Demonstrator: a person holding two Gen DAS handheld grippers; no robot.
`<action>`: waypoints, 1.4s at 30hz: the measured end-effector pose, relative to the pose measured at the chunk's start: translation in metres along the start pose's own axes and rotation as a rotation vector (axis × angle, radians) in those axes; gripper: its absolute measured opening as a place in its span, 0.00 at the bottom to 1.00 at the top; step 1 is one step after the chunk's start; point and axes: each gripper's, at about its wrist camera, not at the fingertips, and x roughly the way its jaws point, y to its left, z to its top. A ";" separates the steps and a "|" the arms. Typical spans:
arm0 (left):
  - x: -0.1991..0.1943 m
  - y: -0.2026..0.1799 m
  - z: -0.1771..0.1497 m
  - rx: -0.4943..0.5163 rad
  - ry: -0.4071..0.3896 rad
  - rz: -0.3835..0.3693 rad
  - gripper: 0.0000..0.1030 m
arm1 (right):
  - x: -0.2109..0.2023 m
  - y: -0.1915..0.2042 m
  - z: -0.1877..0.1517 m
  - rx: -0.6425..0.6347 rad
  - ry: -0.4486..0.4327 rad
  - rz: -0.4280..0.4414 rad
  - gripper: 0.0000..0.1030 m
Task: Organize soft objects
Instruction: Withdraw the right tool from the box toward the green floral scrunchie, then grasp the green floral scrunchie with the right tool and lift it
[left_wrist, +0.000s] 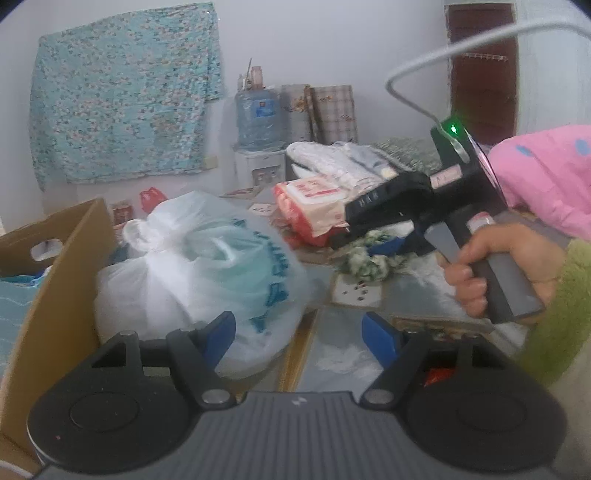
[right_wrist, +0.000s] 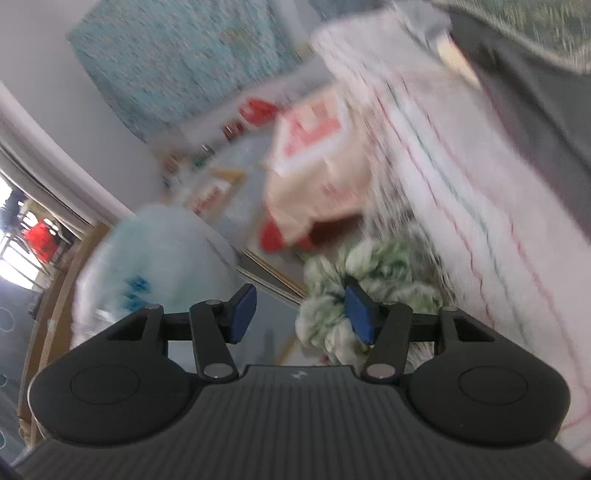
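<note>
Right wrist view motion-blurred; cardboard box (left_wrist: 55, 288) cut off at left edge, contents mostly hidden.

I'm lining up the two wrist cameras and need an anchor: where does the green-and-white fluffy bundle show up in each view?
Left wrist view: the green-and-white fluffy bundle lies right of centre on the table, under the right gripper.
Right wrist view: the bundle sits at lower centre, around the gripper's right finger, blurred by motion.
Shared landmark: the red-and-white packet, just beyond the bundle in both.
</note>
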 end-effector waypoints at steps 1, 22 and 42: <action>-0.002 0.002 0.000 -0.004 0.002 0.004 0.75 | 0.004 -0.002 -0.003 0.002 0.012 0.007 0.51; 0.010 -0.015 -0.037 0.068 0.205 -0.152 0.79 | -0.066 0.027 -0.124 0.157 0.149 0.435 0.71; 0.055 -0.041 -0.027 0.104 0.226 -0.133 0.73 | -0.054 0.004 -0.122 0.063 -0.014 0.197 0.53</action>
